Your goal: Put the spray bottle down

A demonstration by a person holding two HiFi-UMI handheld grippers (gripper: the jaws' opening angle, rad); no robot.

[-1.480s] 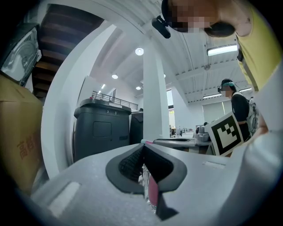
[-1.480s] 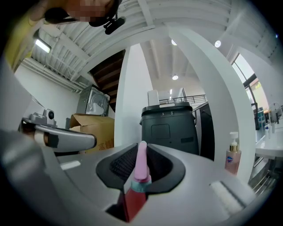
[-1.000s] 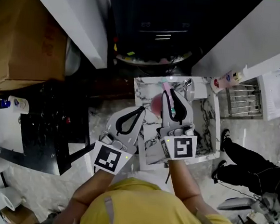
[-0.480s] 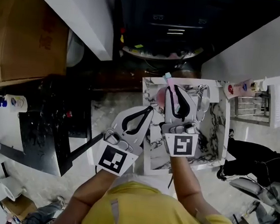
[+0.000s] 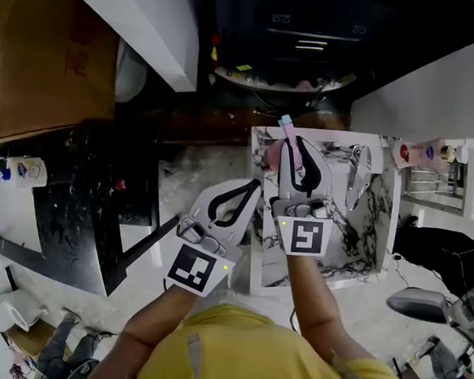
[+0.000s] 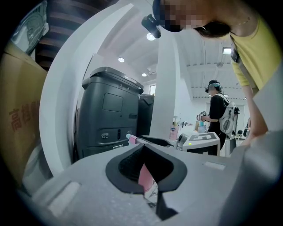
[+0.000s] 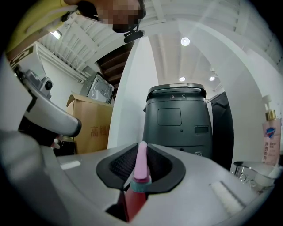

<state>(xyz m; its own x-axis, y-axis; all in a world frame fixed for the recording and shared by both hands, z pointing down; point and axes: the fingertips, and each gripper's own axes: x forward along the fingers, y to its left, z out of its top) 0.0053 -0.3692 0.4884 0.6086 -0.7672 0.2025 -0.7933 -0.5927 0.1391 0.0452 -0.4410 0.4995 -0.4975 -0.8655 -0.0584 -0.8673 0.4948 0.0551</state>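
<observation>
My right gripper (image 5: 294, 142) is shut on a pink spray bottle (image 5: 273, 157) and holds it above a small marble-topped table (image 5: 373, 228). The bottle's pink nozzle with a teal collar (image 5: 286, 125) sticks out past the fingertips. In the right gripper view the nozzle (image 7: 140, 165) stands upright between the jaws (image 7: 141, 152). To its left, over the table's left edge, my left gripper (image 5: 256, 184) has its fingertips together and nothing between them. The left gripper view (image 6: 143, 148) shows the pink bottle (image 6: 146, 178) beyond its jaws.
A shiny metal fixture (image 5: 356, 176) lies at the table's far right. A black table (image 5: 80, 205) and a cardboard box (image 5: 44, 47) are on the left. A dark grey machine (image 7: 177, 119) stands ahead. A soap bottle (image 7: 270, 141) stands at the right. Another person (image 6: 216, 114) stands far off.
Both grippers have sunk a little toward the marble top. The right one still grips the bottle. The left stays shut and empty.
</observation>
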